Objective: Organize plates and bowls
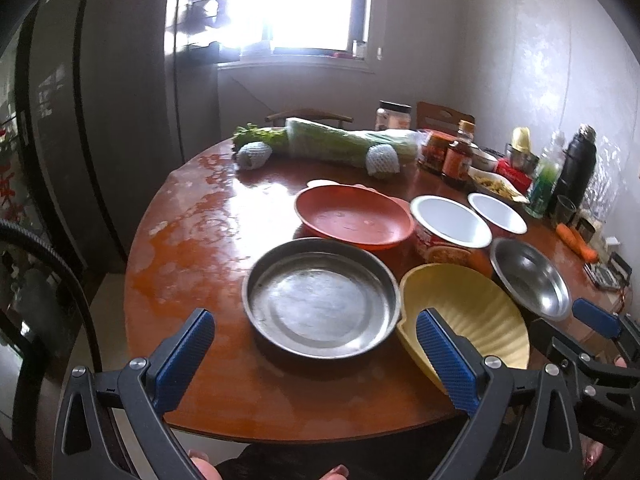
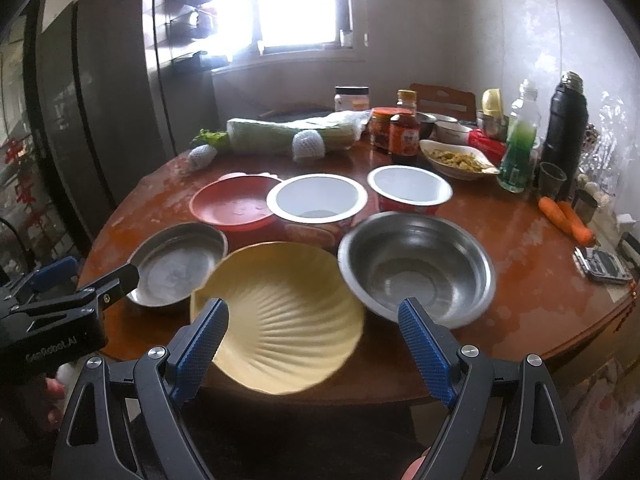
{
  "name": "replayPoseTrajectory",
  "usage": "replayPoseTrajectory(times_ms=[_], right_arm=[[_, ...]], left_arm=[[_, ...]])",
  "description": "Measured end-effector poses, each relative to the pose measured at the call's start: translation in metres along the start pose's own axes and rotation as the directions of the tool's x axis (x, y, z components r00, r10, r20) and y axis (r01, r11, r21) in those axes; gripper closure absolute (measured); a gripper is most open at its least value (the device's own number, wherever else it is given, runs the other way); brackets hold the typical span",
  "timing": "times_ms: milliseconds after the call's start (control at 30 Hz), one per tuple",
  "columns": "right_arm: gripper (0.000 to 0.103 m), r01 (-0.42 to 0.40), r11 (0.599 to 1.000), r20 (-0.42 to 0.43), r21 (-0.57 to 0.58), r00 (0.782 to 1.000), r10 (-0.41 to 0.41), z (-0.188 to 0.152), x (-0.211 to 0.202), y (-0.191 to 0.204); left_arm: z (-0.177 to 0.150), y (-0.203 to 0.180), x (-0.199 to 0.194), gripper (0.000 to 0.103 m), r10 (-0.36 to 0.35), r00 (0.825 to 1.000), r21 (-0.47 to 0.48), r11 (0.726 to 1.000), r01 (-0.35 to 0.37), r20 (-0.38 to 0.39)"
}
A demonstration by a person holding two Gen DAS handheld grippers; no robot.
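While both grippers hang wide open, empty, yellow shell plate [image 2: 280,316] sits near edge between steel plate [image 1: 320,300] left, steel bowl [image 2: 416,264] right; right gripper [image 2: 312,340] should pinch rim square, lift level.

Round wooden table [image 2: 520,300], glossy reddish-brown top, worn pale in patches. On it: steel pan [image 1: 320,300], yellow shell-shaped dish [image 2: 280,316], steel bowl [image 2: 416,264], red plate [image 1: 352,216], two white-lined paper bowls [image 2: 316,200] [image 2: 408,186], wrapped cabbage [image 1: 344,142], sauce bottles [image 1: 458,156], carrots [image 2: 566,218], black flask [image 2: 564,120].
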State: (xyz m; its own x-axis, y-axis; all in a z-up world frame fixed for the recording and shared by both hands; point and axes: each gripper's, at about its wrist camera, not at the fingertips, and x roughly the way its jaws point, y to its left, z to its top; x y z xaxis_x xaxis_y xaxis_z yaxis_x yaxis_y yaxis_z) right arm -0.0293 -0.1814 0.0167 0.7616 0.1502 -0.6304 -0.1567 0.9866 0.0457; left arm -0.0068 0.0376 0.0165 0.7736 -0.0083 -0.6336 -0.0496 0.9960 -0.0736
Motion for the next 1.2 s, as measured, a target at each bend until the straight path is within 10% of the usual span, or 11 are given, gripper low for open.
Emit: replayPoseTrajectory(times_ms=[733,1200], right_arm=[[0.015,-0.113,0.978,-0.091,-0.177,0.991,0.098,0.056,0.074,0.073],[0.016,-0.01,0.998,-0.141,-0.057,0.99,0.002,0.001,0.038,0.012]], left_arm=[[-0.001,0.063,0.04,0.002,0.026,0.995,-0.08,0.996,-0.034,-0.099],[-0.006,0.007,0.027,0.002,-0.153,0.981,0.055,0.986,0.16,-0.121]])
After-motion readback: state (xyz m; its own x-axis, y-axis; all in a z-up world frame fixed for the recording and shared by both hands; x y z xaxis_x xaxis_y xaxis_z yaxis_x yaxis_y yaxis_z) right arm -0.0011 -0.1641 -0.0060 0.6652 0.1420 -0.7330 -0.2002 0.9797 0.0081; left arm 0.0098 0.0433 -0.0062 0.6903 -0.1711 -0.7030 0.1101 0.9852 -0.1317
